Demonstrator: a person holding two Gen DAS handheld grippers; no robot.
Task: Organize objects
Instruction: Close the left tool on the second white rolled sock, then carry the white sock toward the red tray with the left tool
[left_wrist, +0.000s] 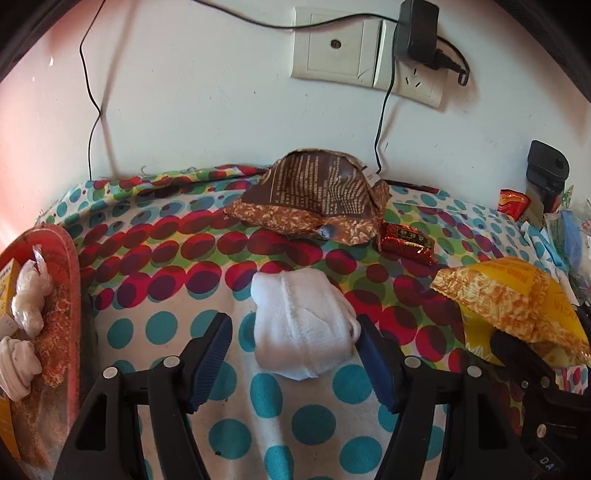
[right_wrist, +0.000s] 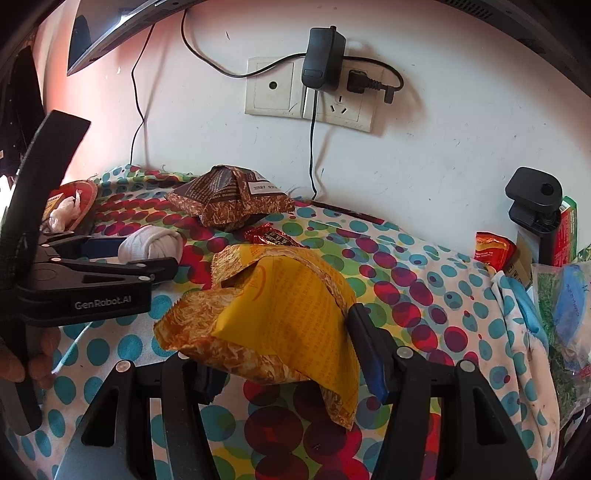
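socks (left_wrist: 303, 325), a rolled white pair, lie mid-desk on the dotted cloth (left_wrist: 295, 417), between the parted blue pads of the left gripper (left_wrist: 295, 354); the right pad is close against the roll, the left one apart. the right gripper (right_wrist: 284, 354) is clamped on a crinkly yellow snack bag (right_wrist: 273, 317) lifted off the cloth. behind, near the back edge, sit a brown printed bag (left_wrist: 314, 199) and a small red foil packet (left_wrist: 406, 240). a red tray (left_wrist: 70, 266) with white bundles rests at the left edge. sockets and cables mark the white wall (left_wrist: 221, 92).
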